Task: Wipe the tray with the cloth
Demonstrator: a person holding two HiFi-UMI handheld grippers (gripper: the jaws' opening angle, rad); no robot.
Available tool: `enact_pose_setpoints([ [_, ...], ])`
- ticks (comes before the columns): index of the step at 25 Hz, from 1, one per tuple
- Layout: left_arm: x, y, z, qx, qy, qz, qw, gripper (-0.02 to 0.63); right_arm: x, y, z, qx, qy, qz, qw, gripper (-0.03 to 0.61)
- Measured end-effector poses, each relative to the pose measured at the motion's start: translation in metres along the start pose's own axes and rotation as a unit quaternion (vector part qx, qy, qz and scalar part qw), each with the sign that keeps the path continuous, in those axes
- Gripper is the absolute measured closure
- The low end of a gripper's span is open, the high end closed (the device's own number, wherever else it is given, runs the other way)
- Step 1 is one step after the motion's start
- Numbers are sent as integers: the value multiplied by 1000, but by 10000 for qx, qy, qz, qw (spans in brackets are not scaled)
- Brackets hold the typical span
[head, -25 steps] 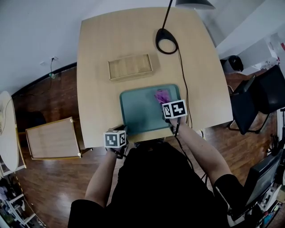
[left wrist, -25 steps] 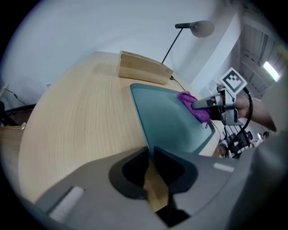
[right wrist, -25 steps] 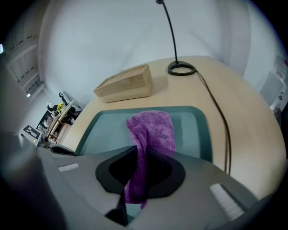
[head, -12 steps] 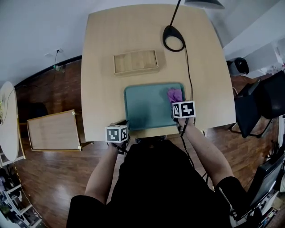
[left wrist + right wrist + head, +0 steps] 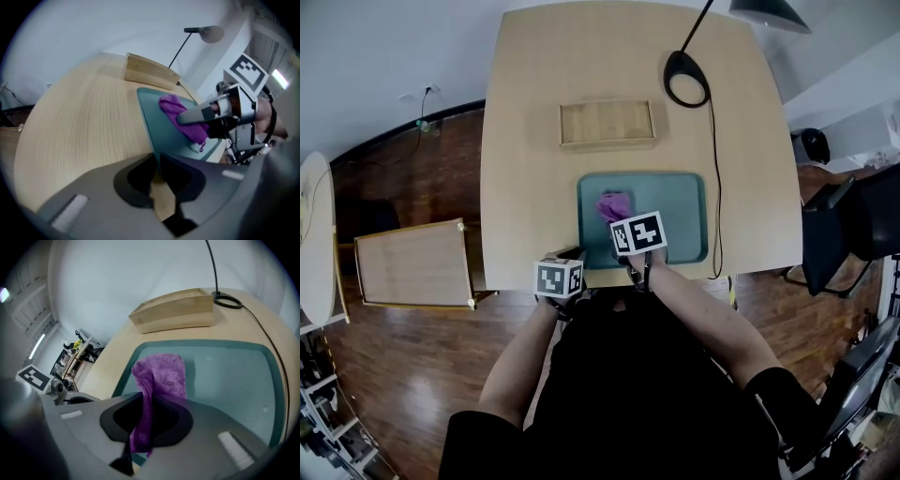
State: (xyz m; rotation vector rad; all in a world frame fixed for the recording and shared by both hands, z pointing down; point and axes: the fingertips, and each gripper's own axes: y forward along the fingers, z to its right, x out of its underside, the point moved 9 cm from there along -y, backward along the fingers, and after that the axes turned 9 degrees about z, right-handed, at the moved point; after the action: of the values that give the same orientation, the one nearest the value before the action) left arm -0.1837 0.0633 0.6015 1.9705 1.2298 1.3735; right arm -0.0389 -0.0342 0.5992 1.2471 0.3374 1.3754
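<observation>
Right gripper (image 5: 149,399) is clamping the cloth (image 5: 164,373) by a bunched fold, its free end lying on the tray's (image 5: 234,376) left half. We are judging it soft, light and slip-prone, favouring a deep pinch. Left gripper (image 5: 157,157) is pinching the tray's near corner.

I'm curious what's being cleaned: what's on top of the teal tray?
A crumpled purple cloth, pinched in the right hand-held gripper, rests on the teal plastic tray, near its left side. The patch of tray under the cloth is covered and cannot be seen.
</observation>
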Motion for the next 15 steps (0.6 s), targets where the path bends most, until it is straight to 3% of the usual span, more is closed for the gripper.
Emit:
enact_pose_setpoints([
  [8,-1,1,-4,110,71,-80,9999,548,-2,34,-68,-361,-473,-139,9981,528],
  [12,0,0,-4,102,19,-2,9999,549,-3,31,-65,-641,-384,-61,9972,528],
  [15,2,0,-4,41,11,32,10000,549,2,19,-52,-620,-412,-123,9972,528],
])
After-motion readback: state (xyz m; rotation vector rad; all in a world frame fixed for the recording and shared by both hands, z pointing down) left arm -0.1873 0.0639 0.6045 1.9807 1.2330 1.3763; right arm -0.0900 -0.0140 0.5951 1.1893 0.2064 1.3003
